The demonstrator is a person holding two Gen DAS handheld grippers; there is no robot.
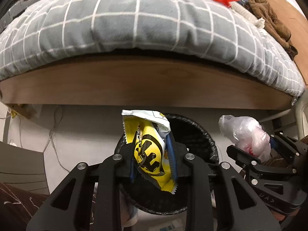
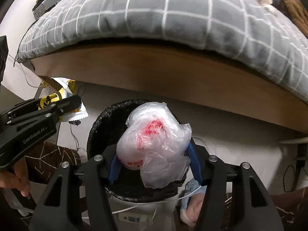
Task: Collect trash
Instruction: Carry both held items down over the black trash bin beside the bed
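Observation:
My left gripper [image 1: 153, 146] is shut on a yellow, black and white snack wrapper [image 1: 150, 148] and holds it above a round bin lined with a black bag [image 1: 200, 134]. My right gripper [image 2: 154, 150] is shut on a crumpled clear plastic bag with red print [image 2: 154, 140], held over the same bin [image 2: 100, 127]. The right gripper with its bag also shows at the right of the left wrist view [image 1: 248, 134]. The left gripper with the wrapper shows at the left of the right wrist view [image 2: 57, 104].
A bed with a grey checked duvet [image 1: 134, 19] and a wooden side board [image 1: 144, 80] overhangs the bin. Red and brown clothes [image 1: 265, 13] lie on the bed. Cables [image 1: 53, 134] run along the white wall. A blue and pink slipper [image 2: 192, 202] lies by the bin.

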